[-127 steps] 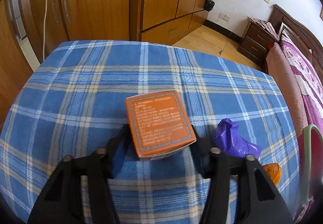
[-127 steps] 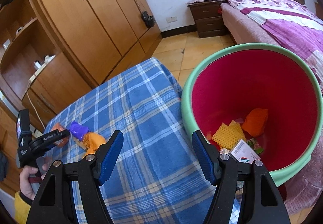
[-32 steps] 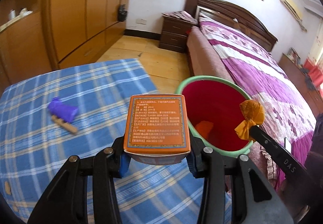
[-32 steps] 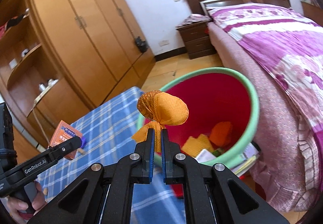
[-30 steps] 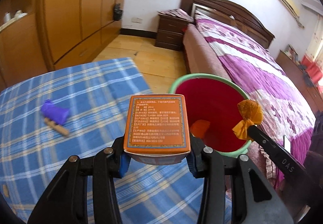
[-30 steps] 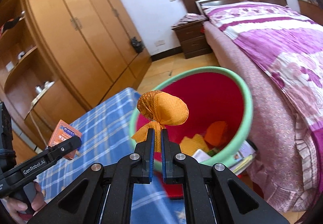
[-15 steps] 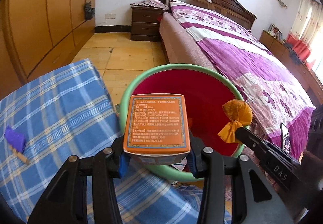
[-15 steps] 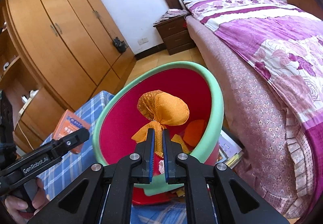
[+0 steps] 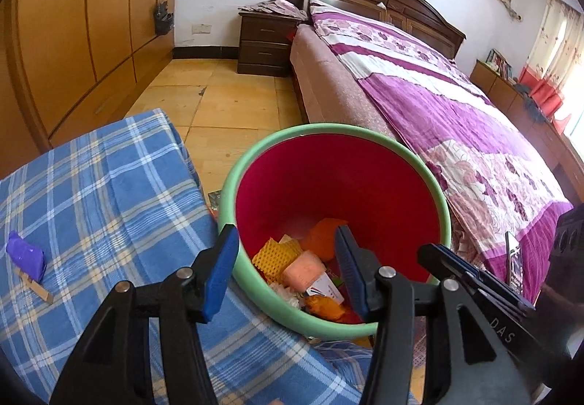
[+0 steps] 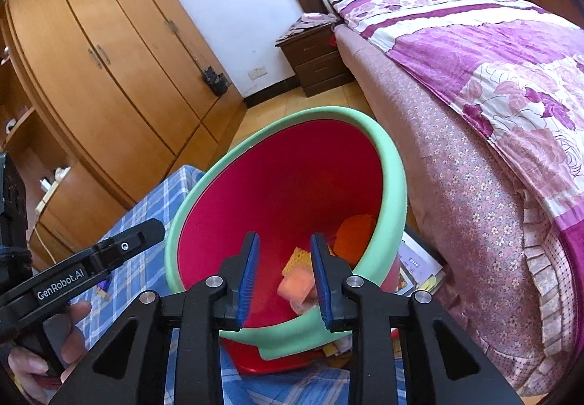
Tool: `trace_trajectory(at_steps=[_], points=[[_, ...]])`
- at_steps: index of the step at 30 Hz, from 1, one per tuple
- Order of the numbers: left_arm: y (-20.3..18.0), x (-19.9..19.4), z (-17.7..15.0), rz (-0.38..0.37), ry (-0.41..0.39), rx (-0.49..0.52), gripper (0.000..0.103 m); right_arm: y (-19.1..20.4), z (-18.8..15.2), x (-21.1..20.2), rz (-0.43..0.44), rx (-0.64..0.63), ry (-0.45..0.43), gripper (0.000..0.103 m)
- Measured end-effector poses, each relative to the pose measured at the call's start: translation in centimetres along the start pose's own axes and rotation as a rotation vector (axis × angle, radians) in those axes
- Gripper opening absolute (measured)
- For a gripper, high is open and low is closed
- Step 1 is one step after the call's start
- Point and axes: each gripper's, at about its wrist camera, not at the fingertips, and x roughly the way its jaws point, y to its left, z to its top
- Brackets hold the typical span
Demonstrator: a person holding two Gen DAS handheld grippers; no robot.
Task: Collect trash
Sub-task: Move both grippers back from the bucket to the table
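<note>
Grippers – two, left gripper (image 9: 284,264) and right gripper (image 10: 284,277) just opened, empty – over one bin (image 9: 233,182); one purple wrapper (image 9: 25,255) on table.

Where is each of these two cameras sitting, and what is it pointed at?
Left wrist: sits on the left hand-held gripper, looking down along its open, empty fingers into the red bin; the right hand-held gripper juts in at the right.
Right wrist: sits on the right hand-held gripper, jaws just opened and empty, over the same bin; the left hand-held gripper and the person's hand show at the left.
Shared: bin, checked blue cloth, bed, wardrobe.
</note>
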Motion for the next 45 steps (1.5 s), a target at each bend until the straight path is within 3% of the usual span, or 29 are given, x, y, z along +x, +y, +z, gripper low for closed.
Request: trace_trajectory(at_steps=[4,9,11,30,45], points=[[1.0,-0.7,-0.2,0.013,-0.005,-0.023,0.055,0.4,-0.1,-0.2,0.002,-0.003,-0.004,0.045],[2.7,-2.1,-0.7,0.038,-0.017,-0.053,0.055,1.2,-0.2,-0.3,-0.001,-0.009,-0.005,0.05],[3.4,-2.7,-0.9,0.049,-0.026,-0.066,0.055,1.4,-0.2,-0.3,-0.005,-0.01,-0.005,0.059],[12.4,-7.2,-3.0,0.208,-0.08,-0.224,0.055,4.3,-0.7,-0.6,-0.023,-0.038,-0.025,0.066],[19.7,-5.9,-5.5,0.366,-0.032,-0.352,0.055,5.1,-0.9,1.0,-0.024,-0.031,0.0,0.066]])
